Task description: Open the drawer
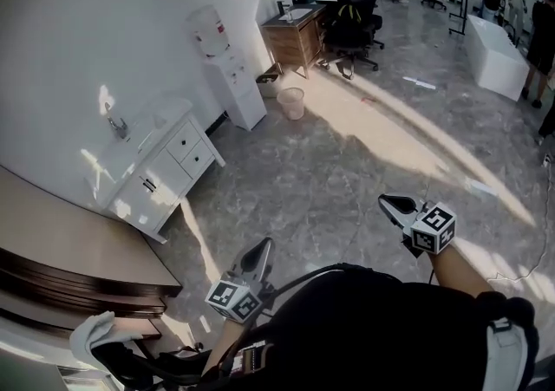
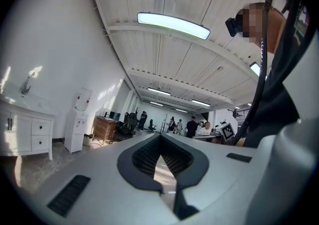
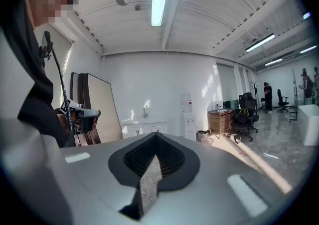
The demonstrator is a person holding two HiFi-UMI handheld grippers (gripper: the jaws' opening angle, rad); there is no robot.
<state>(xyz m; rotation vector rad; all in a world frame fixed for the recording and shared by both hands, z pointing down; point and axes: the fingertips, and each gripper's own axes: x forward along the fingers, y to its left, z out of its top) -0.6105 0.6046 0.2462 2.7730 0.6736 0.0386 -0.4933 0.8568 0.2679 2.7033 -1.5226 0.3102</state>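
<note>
Drawers (image 1: 185, 143) distinct head view; tiny right gripper view.

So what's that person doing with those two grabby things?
A person holds a hand-held gripper in each hand, out over the grey floor. The left hand-held gripper and the right hand-held gripper are both shut and hold nothing. The white cabinet with the drawers stands by the wall, some way off. Its drawers look closed, and nothing touches it.
</note>
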